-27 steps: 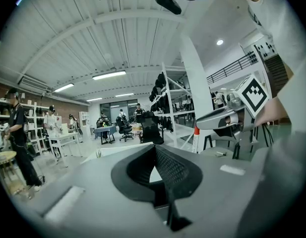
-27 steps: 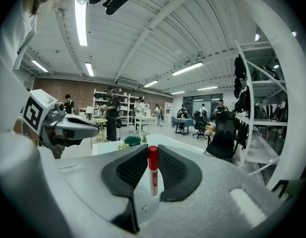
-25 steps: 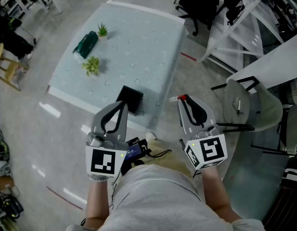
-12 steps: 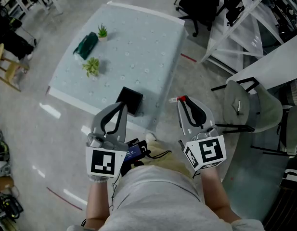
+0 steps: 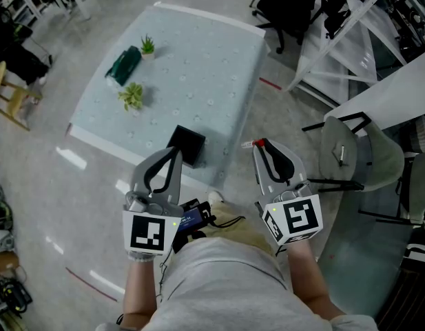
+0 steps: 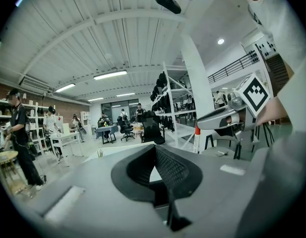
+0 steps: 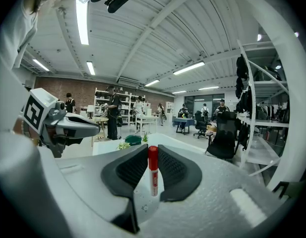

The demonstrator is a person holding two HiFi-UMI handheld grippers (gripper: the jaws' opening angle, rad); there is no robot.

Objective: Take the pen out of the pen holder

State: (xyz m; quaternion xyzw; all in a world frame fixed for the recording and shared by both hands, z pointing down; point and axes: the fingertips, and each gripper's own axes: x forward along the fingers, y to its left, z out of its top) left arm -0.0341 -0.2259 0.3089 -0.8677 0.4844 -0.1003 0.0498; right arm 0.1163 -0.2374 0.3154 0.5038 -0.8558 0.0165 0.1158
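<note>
My right gripper [image 5: 260,144] is shut on a pen with a red cap [image 5: 259,141]. In the right gripper view the pen [image 7: 153,171] stands upright between the black pads [image 7: 173,168], its red cap at the tips of my right gripper [image 7: 153,150]. The black pen holder [image 5: 187,144] sits at the near edge of the pale table [image 5: 198,61], just beyond the tips of my left gripper [image 5: 174,151]. In the left gripper view my left gripper [image 6: 155,148] is shut, with nothing between its pads. Both grippers are held close to the person's body, off the table.
Two small potted plants [image 5: 131,94] [image 5: 147,44] and a dark green object [image 5: 122,63] stand at the table's far left. A grey chair [image 5: 350,150] and white racks [image 5: 350,19] are to the right. People and desks fill the room behind.
</note>
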